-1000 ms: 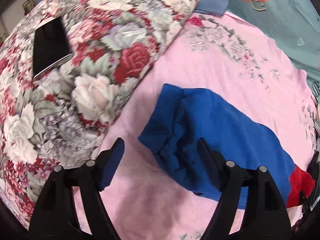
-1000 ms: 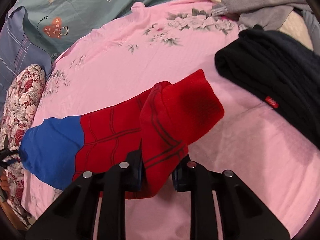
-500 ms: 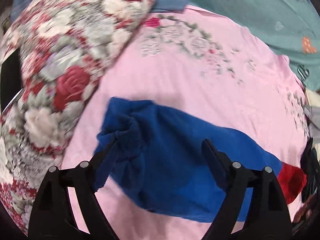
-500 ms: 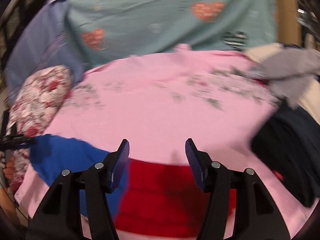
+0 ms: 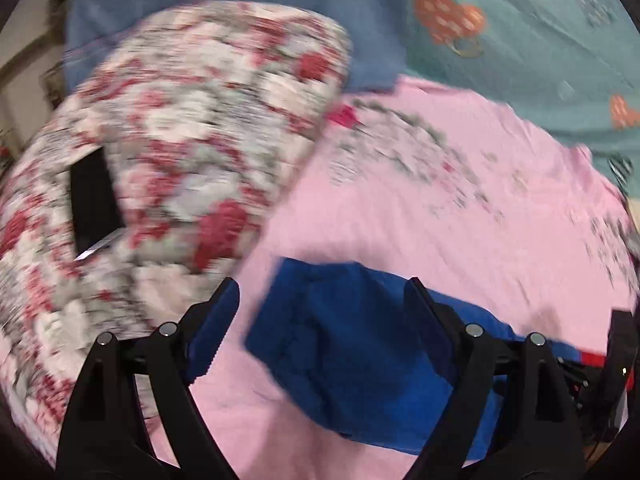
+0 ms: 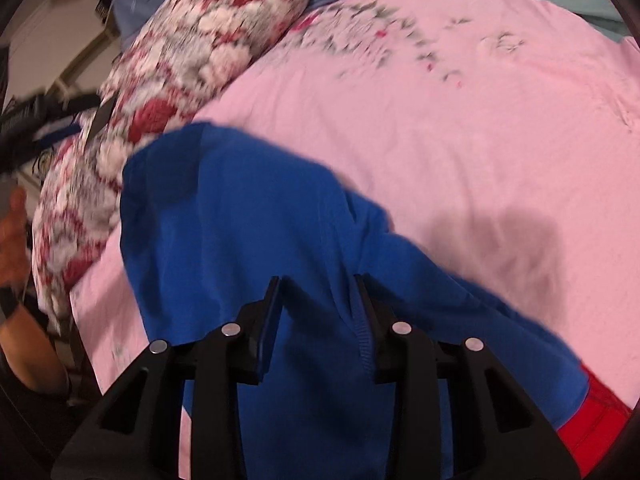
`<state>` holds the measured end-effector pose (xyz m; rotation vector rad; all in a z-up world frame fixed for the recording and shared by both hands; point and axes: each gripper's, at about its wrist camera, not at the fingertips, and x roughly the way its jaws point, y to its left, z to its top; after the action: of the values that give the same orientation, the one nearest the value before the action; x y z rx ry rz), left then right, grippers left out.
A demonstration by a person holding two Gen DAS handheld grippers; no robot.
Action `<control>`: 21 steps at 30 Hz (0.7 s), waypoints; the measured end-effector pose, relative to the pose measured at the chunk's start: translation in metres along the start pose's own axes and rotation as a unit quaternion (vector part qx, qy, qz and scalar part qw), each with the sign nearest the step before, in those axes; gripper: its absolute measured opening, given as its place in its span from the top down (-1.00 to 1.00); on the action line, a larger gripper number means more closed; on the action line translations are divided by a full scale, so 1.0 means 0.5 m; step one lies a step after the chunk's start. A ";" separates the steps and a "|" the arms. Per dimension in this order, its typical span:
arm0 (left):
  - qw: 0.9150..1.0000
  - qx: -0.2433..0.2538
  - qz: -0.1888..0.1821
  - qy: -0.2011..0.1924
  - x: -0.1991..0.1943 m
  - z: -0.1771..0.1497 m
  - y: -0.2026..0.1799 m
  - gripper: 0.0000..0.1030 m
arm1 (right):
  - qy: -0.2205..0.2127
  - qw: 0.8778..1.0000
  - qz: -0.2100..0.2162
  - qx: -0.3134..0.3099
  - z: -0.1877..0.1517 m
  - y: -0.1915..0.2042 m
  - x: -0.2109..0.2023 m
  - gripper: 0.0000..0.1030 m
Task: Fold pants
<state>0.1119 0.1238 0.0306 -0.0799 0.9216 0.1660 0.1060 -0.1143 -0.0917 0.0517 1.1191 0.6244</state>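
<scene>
My soft blue-and-red fleece pants (image 6: 248, 216) rumpled on pink floral bedsheet (image 6: 460, 120), my left gripper (image 5: 320, 312) spread wide above them, my right gripper (image 6: 318, 312) just been closing, blue fabric between unpinched.

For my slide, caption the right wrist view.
Right gripper closing over blue pants on pink sheet.

One pants (image 6: 248, 216) (blue-red), one floral pillow (image 5: 192, 128), two tools (image 5: 320, 312) (image 6: 318, 312), one pink sheet (image 6: 460, 120).
</scene>
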 end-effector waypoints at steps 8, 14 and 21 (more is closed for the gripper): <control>0.988 0.095 -0.055 0.109 0.174 -0.033 -0.208 -0.66 | 0.005 1.000 0.014 0.010 -0.025 -0.003 -0.012 0.28; 0.985 0.124 -0.010 0.123 0.231 -0.077 -0.214 -0.70 | 0.011 0.999 0.028 0.014 -0.026 -0.013 -0.018 0.27; 0.985 0.120 -0.028 0.124 0.203 -0.131 -0.154 -0.71 | -0.050 0.997 0.034 0.045 0.049 -0.058 -0.079 0.26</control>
<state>0.1341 0.0500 -0.0899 0.0990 1.1802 -0.0088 0.1283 -0.1513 -0.0579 0.1977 1.0524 0.6249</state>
